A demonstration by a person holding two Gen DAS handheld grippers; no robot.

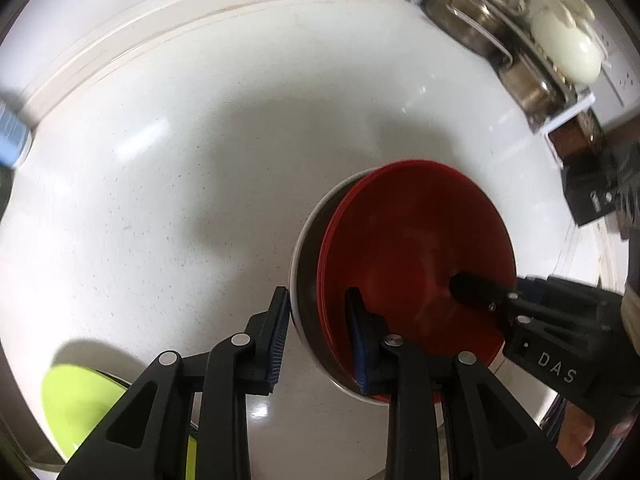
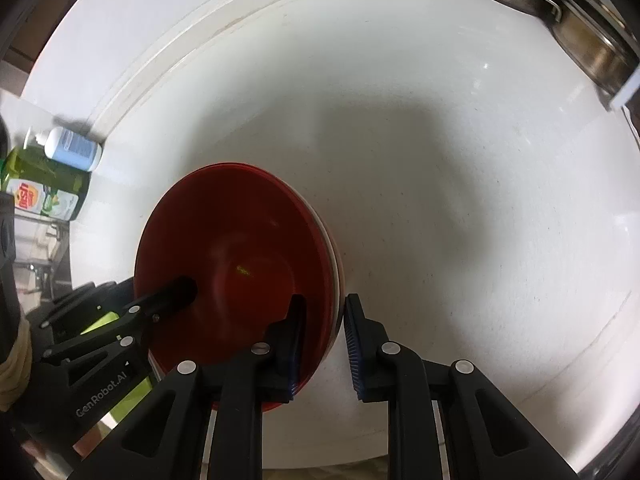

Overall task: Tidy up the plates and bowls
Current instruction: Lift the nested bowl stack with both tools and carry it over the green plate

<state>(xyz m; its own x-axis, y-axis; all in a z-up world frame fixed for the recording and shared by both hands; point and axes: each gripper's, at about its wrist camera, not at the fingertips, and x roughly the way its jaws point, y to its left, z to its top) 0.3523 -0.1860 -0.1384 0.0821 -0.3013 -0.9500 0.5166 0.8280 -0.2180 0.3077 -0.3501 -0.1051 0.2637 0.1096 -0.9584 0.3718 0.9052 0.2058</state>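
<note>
- I have both grippers on one stack: a red bowl (image 1: 416, 252) nested in a white bowl (image 1: 298, 264), sitting on the white counter (image 1: 160, 200) toward its near edge.
- My left gripper (image 1: 320, 336) straddles the left side of the rim, one finger inside the red bowl and one outside the white wall; the fingers are spread, and a gap shows at the outer pad.
- My right gripper (image 2: 324, 344) straddles the opposite side the same way, inner finger in the red bowl (image 2: 240, 264), outer finger just beside the white bowl (image 2: 335, 264); spread too, not yet pinching.
- The stack lies between the two grippers, each equally near (neither has the advantage), so I judge a two-sided lift needs both to squeeze together.
- A green plate (image 1: 80, 404) lies at the near left of the counter, and a dish rack (image 1: 500, 36) stands at the far right corner.
</note>
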